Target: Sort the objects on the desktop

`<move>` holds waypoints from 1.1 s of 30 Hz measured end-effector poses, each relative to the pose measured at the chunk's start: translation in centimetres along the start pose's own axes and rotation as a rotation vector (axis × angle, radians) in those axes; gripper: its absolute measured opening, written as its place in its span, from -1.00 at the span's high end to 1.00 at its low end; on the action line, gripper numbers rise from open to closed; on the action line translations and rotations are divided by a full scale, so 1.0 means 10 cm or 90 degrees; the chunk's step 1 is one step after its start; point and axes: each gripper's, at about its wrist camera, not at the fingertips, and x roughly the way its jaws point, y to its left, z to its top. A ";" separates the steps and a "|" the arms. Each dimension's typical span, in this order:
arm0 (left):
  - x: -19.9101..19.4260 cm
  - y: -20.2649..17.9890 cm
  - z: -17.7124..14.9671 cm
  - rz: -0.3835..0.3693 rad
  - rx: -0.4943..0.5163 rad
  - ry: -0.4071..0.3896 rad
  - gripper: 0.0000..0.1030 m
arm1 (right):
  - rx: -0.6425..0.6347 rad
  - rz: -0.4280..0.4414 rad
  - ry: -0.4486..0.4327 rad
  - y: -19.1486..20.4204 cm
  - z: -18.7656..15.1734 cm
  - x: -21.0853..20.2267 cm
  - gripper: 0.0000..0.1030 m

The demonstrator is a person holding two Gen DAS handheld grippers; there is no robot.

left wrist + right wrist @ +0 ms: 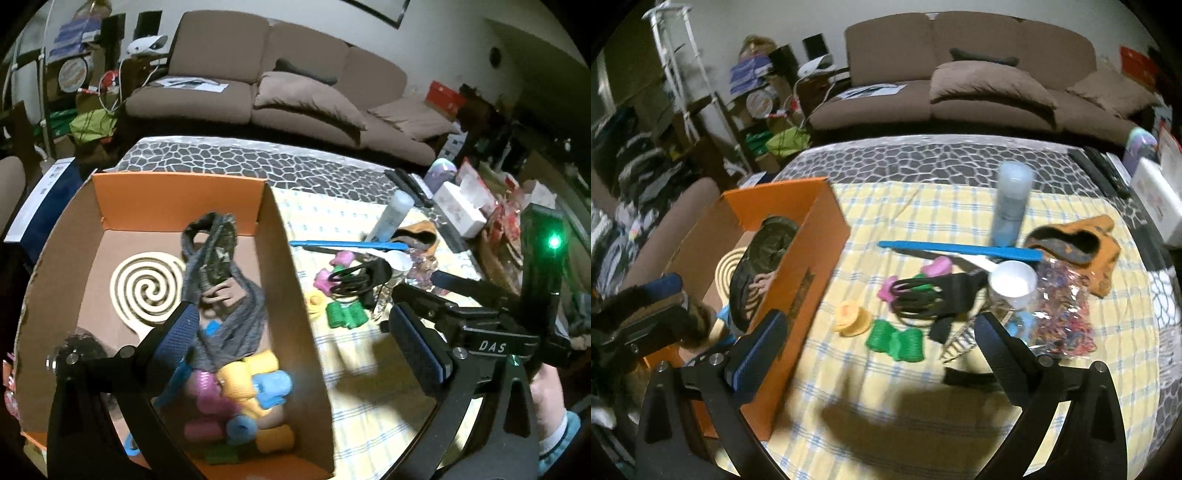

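An orange cardboard box (177, 192) stands on the left of the table and shows in the right wrist view too (798, 266). It holds a spiral coil (147, 288), a grey cloth (229, 314) and several coloured hair rollers (240, 398). On the checked cloth lie green rollers (895, 341), a yellow roller (851, 315), pink rollers (936, 267), a black clip (923, 299), a blue comb (960, 249) and a white scoop (1012, 282). My left gripper (295, 339) is open and empty, straddling the box's right wall. My right gripper (875, 350) is open and empty above the green rollers.
A blue-grey spray can (1012, 199) stands behind the comb. An orange cloth (1082, 243) and a bag of rubber bands (1060, 314) lie at the right. White boxes (1156, 192) sit at the table's right edge. A brown sofa (979, 74) is behind.
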 end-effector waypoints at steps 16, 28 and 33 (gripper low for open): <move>-0.02 0.00 0.06 -0.023 -0.050 -0.010 -1.00 | 0.005 0.061 0.024 -0.04 -0.09 0.33 -0.53; -0.09 0.19 0.09 -0.030 -0.075 -0.013 -1.00 | -0.110 0.021 0.050 0.34 -0.16 0.74 -0.34; -0.09 0.22 0.10 -0.028 -0.078 -0.011 -1.00 | -0.146 -0.005 0.069 0.41 -0.20 0.90 -0.19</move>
